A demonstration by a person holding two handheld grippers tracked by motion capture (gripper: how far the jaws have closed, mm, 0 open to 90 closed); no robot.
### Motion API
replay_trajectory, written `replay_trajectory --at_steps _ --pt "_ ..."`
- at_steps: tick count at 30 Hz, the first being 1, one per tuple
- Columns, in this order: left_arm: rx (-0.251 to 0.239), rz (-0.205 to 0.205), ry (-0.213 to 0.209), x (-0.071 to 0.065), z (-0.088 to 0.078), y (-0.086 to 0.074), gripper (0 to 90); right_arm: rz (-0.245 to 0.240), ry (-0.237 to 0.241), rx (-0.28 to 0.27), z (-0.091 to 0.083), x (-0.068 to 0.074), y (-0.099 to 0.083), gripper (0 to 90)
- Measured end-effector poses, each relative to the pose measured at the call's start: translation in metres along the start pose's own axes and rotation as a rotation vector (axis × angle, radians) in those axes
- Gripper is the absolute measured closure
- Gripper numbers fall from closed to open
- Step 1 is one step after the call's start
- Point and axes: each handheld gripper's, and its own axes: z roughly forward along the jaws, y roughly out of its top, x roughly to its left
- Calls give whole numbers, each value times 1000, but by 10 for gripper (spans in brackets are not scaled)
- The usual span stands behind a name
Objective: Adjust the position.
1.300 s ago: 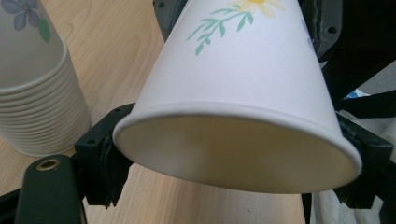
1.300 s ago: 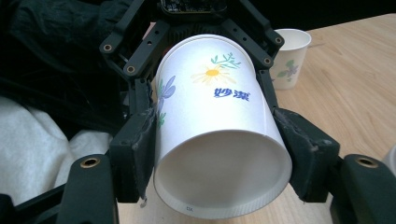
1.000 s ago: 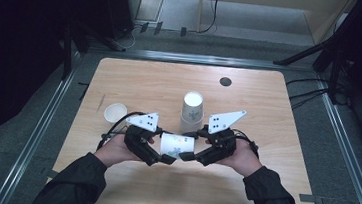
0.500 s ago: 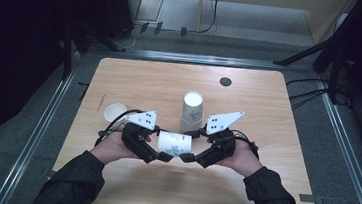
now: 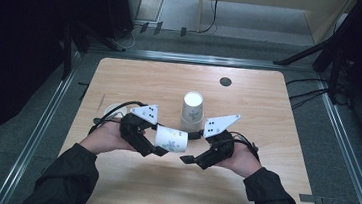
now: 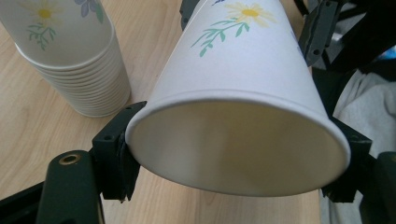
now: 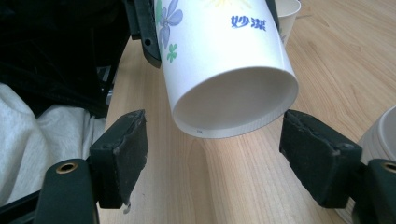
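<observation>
From above, a person sits at a pale wooden table [image 5: 271, 191], forearms in dark sleeves coming in from the near edge. Each hand carries a black two-jaw gripper. Between them, held on its side above the near half of the table, is a white paper cup [image 5: 171, 140] printed with flowers. The left gripper [image 5: 150, 149] has the cup by its wide mouth end. The right gripper [image 5: 188, 159] points at the cup's narrow base from the other side. Just beyond the cup stands a stack of upturned paper cups [image 5: 192, 112]. A single small cup [image 5: 114, 109] sits on the table by the left hand.

In the left gripper view, the cup [image 6: 243, 93] looms close with its open mouth facing the camera. The two black jaws press against opposite sides of its rim, gripping it. The stack of cups [image 6: 74, 56] stands on the wood to the left.

In the right gripper view, the base of the cup [image 7: 233, 88] faces the camera, with blue lettering and a purple flower on its side. The right gripper's jaws have just been opening. They stand wide apart on either side of the base without touching it.
</observation>
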Motion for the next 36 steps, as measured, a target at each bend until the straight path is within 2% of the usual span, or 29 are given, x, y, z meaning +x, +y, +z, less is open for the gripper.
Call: replay_trajectory --at_steps 3,4,9,12,14,19,27,36 --pt "41 27 -4 1 0 8 226 7 -5 7 1 0 0 239" --pt "62 47 3 1 -1 13 227 4 -7 6 1 -1 0 239" --pt "132 87 8 0 -2 28 227 1 -24 6 0 -2 -1 239" --pt "157 99 5 -2 -1 32 227 2 -29 3 0 -3 -2 239" --pt "172 109 17 -4 1 32 227 3 -32 0 -1 -3 -2 239" --pt "237 136 28 -8 12 31 227 2 -25 9 1 -3 -2 237" --pt "302 146 6 -11 35 26 227 -18 -10 76 13 0 -5 239" --pt "317 132 23 -11 40 26 227 -20 -7 105 22 0 -6 273"
